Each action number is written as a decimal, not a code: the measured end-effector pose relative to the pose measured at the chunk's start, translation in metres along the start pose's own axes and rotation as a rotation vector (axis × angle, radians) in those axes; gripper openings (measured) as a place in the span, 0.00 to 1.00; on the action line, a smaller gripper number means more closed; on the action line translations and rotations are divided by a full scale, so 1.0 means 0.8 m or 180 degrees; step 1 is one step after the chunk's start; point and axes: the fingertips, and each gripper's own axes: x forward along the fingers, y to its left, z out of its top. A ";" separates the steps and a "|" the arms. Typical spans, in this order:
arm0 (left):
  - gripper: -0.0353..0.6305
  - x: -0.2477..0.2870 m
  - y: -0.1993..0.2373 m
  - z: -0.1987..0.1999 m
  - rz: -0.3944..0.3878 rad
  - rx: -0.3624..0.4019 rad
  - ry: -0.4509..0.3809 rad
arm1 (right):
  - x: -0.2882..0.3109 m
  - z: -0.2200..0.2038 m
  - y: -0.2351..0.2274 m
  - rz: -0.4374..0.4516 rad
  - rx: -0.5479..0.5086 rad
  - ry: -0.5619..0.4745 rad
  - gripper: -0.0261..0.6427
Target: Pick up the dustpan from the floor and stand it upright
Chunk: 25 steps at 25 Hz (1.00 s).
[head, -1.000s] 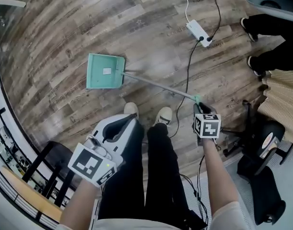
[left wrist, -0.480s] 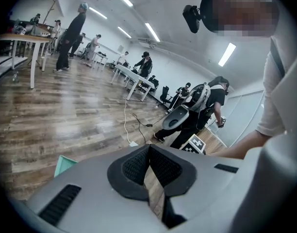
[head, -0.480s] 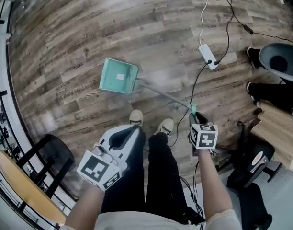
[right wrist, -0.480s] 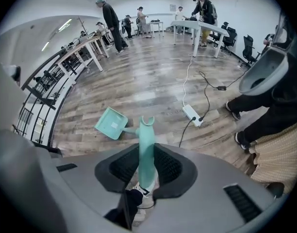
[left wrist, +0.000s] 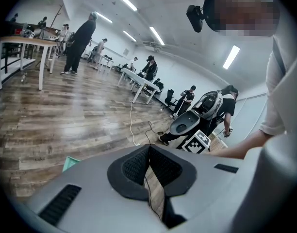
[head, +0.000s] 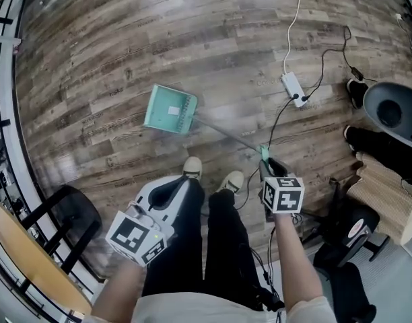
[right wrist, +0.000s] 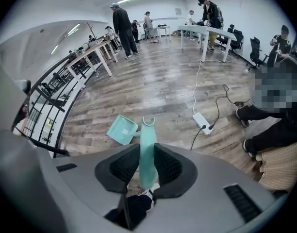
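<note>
Dustpan [head: 170,110]: mint-green pan, small white label at centre, long thin grey shaft [head: 223,132], mint-green grip [right wrist: 147,152] with hooked tip. Pan low over wood floor [head: 125,39], ahead of person's shoes [head: 192,167]; floor contact not clear. Shaft slants from pan up to right gripper [head: 265,161], whose fingers are clamped on grip. Left gripper [head: 167,192] by person's left leg, fingers together, nothing between. White power strip [head: 294,89] with cables [head: 298,19] on floor, right of dustpan, well apart.

left tongs [left wrist: 148,154] closed, right tongs [right wrist: 147,166] gripping
</note>
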 end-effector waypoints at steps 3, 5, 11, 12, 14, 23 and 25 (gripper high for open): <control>0.09 -0.004 0.004 0.007 0.0011 -0.0016 -0.0041 | -0.002 0.006 0.012 0.0052 0.0005 -0.0004 0.20; 0.09 -0.008 0.006 0.010 0.0015 -0.0023 -0.0062 | -0.005 0.012 0.021 0.0090 -0.0015 -0.0016 0.20; 0.09 -0.025 0.014 0.014 0.0042 -0.0030 -0.0099 | -0.010 0.034 0.051 0.0218 -0.0131 -0.0078 0.19; 0.09 -0.028 0.016 0.014 0.0049 -0.0033 -0.0106 | -0.010 0.039 0.056 0.0235 -0.0154 -0.0095 0.19; 0.09 -0.033 0.020 0.015 0.0064 -0.0041 -0.0121 | -0.011 0.050 0.064 0.0263 -0.0197 -0.0130 0.19; 0.09 -0.054 0.040 0.012 0.0118 -0.0105 -0.0186 | -0.012 0.098 0.115 0.0425 -0.0441 -0.0280 0.18; 0.09 -0.060 0.046 0.011 0.0128 -0.0121 -0.0198 | -0.010 0.108 0.126 0.0451 -0.0461 -0.0303 0.18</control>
